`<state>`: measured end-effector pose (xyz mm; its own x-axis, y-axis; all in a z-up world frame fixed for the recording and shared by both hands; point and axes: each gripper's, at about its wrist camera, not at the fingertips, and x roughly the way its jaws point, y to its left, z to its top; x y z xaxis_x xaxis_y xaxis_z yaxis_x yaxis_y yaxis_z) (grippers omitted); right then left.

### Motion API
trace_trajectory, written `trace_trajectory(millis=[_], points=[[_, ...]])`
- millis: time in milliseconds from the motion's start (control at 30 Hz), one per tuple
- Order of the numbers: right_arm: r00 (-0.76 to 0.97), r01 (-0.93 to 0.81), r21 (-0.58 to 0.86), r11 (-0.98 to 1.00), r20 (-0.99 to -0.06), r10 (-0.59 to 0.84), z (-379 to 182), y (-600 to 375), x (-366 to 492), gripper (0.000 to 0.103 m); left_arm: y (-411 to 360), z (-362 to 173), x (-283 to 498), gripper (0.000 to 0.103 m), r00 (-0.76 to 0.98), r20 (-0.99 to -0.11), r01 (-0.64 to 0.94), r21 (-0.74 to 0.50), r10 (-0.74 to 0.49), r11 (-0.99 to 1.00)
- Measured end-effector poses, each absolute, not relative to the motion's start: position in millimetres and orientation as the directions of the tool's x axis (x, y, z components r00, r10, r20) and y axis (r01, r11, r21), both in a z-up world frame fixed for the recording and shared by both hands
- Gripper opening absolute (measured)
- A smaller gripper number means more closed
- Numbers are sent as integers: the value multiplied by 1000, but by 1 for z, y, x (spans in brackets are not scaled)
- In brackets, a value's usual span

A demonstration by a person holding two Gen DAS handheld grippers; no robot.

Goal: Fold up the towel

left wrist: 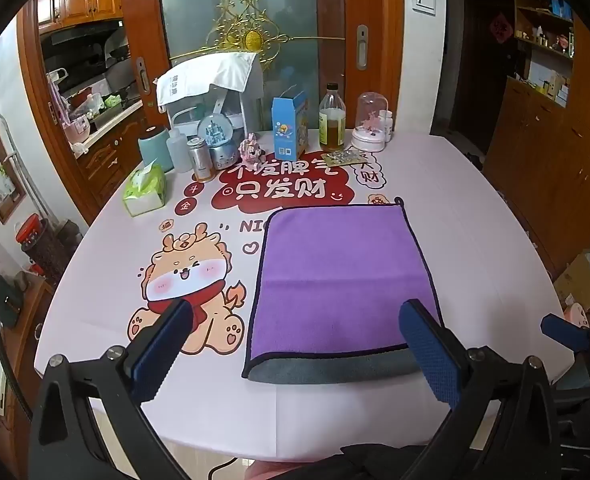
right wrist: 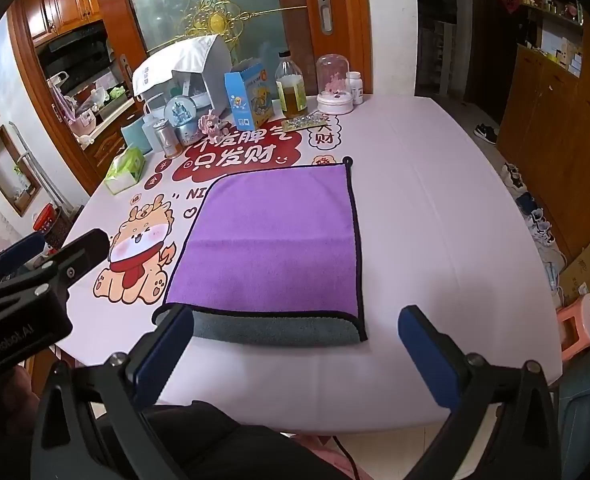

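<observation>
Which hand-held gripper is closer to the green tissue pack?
Left. The left hand-held gripper hangs over the dragon side, nearer the tissue pack; the right hand-held gripper sits farther right.

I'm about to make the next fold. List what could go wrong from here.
1. The towel lies with its near edge turned over, grey side up; a pinch there may catch only one layer and undo it.
2. Both the left hand-held gripper and the right hand-held gripper are open above the table; a low pinch could bunch the tablecloth.
3. A long sweep could hit the bottle.
</observation>
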<state>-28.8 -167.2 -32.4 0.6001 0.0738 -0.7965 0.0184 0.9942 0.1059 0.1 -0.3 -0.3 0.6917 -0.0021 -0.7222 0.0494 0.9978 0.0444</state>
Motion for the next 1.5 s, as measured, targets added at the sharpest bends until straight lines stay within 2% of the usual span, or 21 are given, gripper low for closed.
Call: trace_trajectory(millis=[1500], points=[[583, 19, 103, 994, -809, 73, -35, -161, -30, 102, 8, -8, -1, 102, 675, -738, 37, 23, -7, 999]])
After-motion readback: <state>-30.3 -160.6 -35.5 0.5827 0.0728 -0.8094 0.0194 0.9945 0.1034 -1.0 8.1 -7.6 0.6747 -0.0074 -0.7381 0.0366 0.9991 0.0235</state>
